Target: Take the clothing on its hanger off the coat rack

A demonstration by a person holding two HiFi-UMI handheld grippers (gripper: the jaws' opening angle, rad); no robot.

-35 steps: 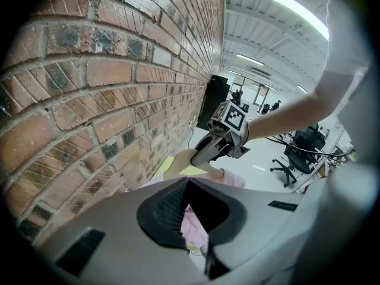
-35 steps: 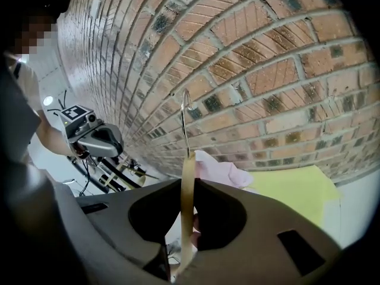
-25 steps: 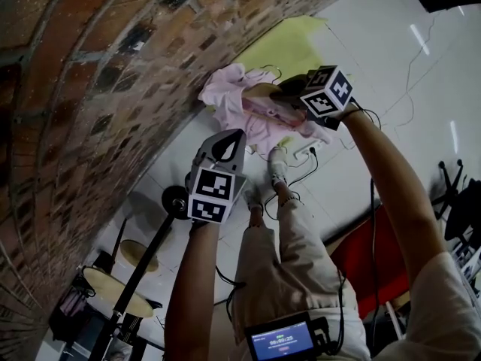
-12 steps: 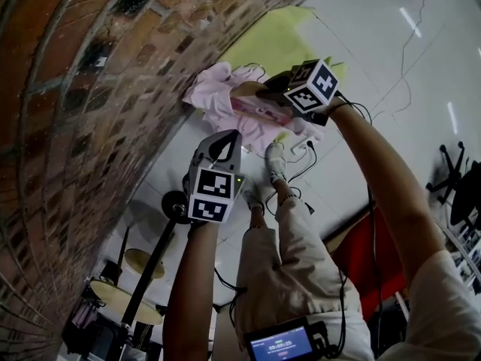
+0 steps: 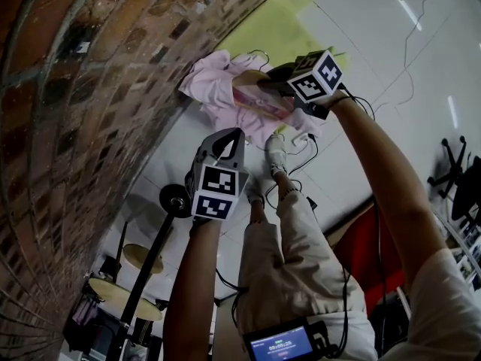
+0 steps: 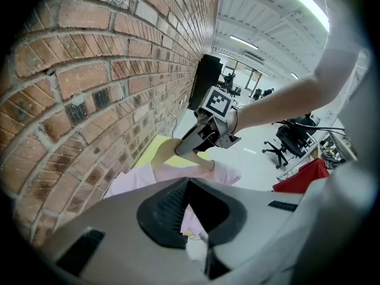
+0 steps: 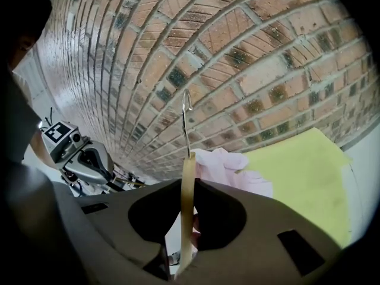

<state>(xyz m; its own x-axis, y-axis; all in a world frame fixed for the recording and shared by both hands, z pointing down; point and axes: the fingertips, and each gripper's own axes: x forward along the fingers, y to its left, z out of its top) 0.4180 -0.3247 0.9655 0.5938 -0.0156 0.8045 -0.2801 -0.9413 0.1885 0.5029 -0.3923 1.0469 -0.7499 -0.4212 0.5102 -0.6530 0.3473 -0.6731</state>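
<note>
Our right hand-held gripper (image 5: 264,86) is clamped on the wooden hanger (image 7: 186,200), whose metal hook (image 7: 186,114) points up in front of the brick wall (image 5: 75,89). The pink clothing (image 5: 214,89) hangs on that hanger, close beside the wall. Our left hand-held gripper (image 5: 228,143) holds nothing, its jaws together, apart from the clothing.

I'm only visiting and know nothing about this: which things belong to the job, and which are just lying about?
In the job: pale wooden hanger, pink garment on it, right gripper clamping the hanger.
Lying about: yellow floor sheet, red cloth, black office chair.
</note>
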